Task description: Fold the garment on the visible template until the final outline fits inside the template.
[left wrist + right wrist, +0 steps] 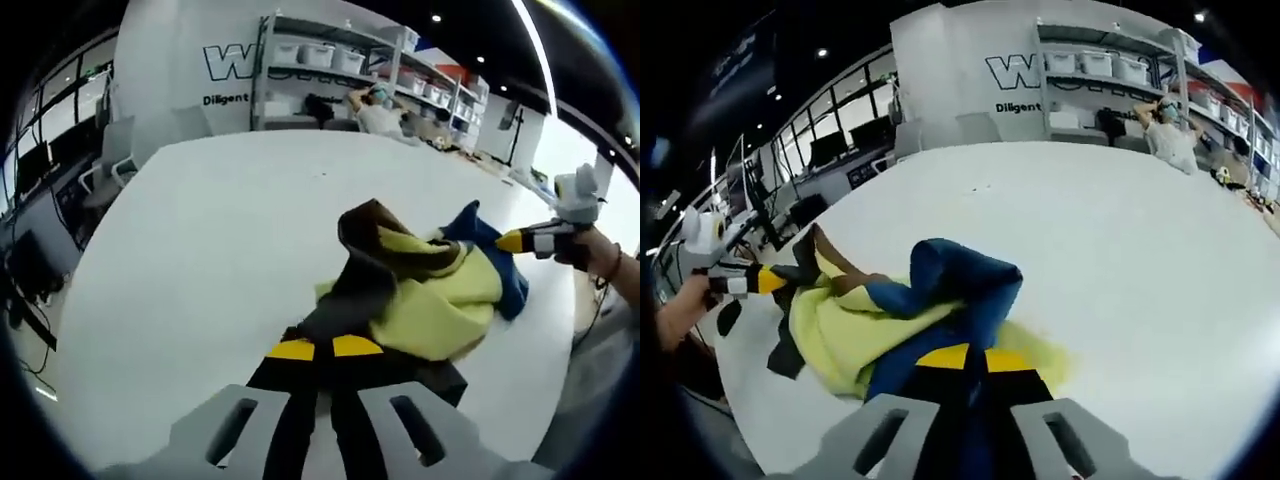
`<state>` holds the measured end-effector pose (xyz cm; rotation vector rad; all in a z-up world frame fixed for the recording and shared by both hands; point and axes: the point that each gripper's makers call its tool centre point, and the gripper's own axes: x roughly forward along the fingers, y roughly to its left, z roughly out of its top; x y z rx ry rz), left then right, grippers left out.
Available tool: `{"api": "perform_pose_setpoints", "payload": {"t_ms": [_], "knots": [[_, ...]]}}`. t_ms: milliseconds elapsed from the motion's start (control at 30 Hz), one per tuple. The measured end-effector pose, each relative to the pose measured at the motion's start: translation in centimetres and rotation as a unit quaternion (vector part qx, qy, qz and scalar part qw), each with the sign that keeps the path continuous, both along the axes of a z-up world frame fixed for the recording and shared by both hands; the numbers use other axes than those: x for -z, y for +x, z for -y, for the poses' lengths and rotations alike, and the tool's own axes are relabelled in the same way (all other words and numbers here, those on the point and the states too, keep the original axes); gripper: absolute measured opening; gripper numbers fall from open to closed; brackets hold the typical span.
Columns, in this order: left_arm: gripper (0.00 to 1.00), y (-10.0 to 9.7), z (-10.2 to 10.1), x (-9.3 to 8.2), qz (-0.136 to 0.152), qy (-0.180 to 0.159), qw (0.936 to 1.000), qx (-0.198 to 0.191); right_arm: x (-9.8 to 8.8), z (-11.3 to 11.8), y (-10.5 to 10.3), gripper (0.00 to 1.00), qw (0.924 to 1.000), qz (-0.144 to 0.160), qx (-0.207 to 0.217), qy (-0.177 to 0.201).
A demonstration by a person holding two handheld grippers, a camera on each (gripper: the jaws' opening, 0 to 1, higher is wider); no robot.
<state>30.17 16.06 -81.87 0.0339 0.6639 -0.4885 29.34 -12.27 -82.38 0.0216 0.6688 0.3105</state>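
Observation:
A crumpled garment [430, 300] of yellow, dark brown and blue cloth lies bunched on the white table [230, 220]. My left gripper [320, 348] is shut on its dark edge at the bottom of the left gripper view. The right gripper [512, 241] comes in from the right and pinches the blue part. In the right gripper view my right gripper [965, 357] is shut on the blue cloth of the garment [840, 330]. At the far left, the left gripper [768, 280] holds the dark edge, lifted a little off the table [1120, 230]. No template outline shows.
Shelves with white bins [330, 55] line the far wall, and a person [380, 110] sits in front of them. Desks with monitors [840, 150] stand beyond the table's left edge. Wide bare table stretches behind the garment.

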Motion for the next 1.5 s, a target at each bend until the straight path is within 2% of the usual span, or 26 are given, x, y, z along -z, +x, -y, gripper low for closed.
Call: {"api": "perform_pose_setpoints", "payload": {"t_ms": [67,267,433,733,1000,1200,1400,1500], "knots": [[0.0,0.2,-0.2,-0.5,0.007,0.012,0.9999,-0.001,-0.6,0.6,0.2,0.0,0.9997,0.008,0.0,-0.024],[0.0,1.4,-0.2,-2.8,0.024,0.017,0.9996,-0.006,-3.2,1.8,1.7,0.0,0.9982,0.034,0.002,-0.049],[0.0,2.1,-0.5,-3.8,0.024,0.025,0.9994,-0.006,-5.0,3.1,3.4,0.0,0.9972,0.048,0.004,-0.057],[0.0,3.3,-1.9,-5.2,0.033,0.031,0.9989,-0.009,-6.9,4.6,5.4,0.0,0.9945,0.062,0.013,-0.083],[0.0,4.7,-1.9,-6.8,0.037,0.023,0.999,0.001,-8.6,5.7,7.6,0.0,0.9926,0.071,0.022,-0.097],[0.0,6.0,-2.8,-6.3,0.033,0.027,0.9991,-0.01,-8.1,6.7,8.9,0.0,0.9917,0.065,0.027,-0.107],[0.0,7.6,-3.2,-4.7,0.031,0.044,0.9985,-0.008,-6.7,7.1,10.2,0.0,0.9924,0.055,0.028,-0.107],[0.0,8.5,-3.4,-3.4,0.018,0.048,0.9985,-0.016,-5.4,7.8,11.1,0.0,0.9884,0.046,0.026,-0.143]]}}
